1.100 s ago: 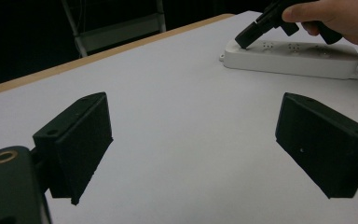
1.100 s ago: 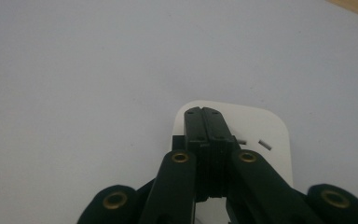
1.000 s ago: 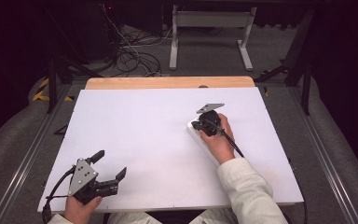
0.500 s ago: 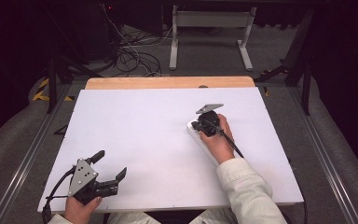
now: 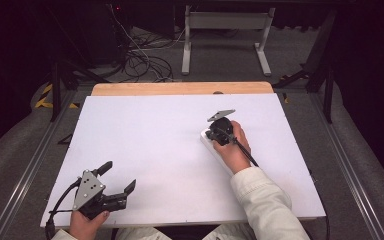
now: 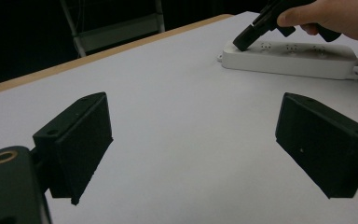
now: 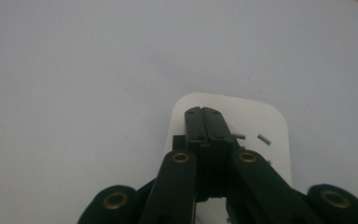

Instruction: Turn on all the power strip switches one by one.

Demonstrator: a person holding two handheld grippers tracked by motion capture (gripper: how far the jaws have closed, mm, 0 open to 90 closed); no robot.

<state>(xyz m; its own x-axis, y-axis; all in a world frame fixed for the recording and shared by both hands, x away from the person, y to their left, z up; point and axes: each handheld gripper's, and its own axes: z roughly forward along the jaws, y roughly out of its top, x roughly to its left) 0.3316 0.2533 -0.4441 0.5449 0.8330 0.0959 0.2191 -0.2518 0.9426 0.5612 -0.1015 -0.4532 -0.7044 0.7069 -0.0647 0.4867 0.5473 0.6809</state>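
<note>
A white power strip (image 5: 206, 140) lies on the white table top (image 5: 150, 135), right of the middle. My right gripper (image 5: 211, 134) is shut, its jaws pressed flat together with nothing between them. Their tip rests over the strip's rounded far end (image 7: 261, 122), beside the socket slots. In the left gripper view the strip (image 6: 298, 60) lies at the upper right, with the right gripper (image 6: 244, 39) and the hand above it. My left gripper (image 5: 120, 176) is held at the near left corner, open, with bare table between its jaws (image 6: 191, 140).
A wooden strip (image 5: 180, 88) edges the table's far side. Behind it are a metal stand (image 5: 225, 40) and loose cables (image 5: 145, 65) on the floor. The strip's cord (image 5: 247, 155) runs back along the right hand towards the sleeve.
</note>
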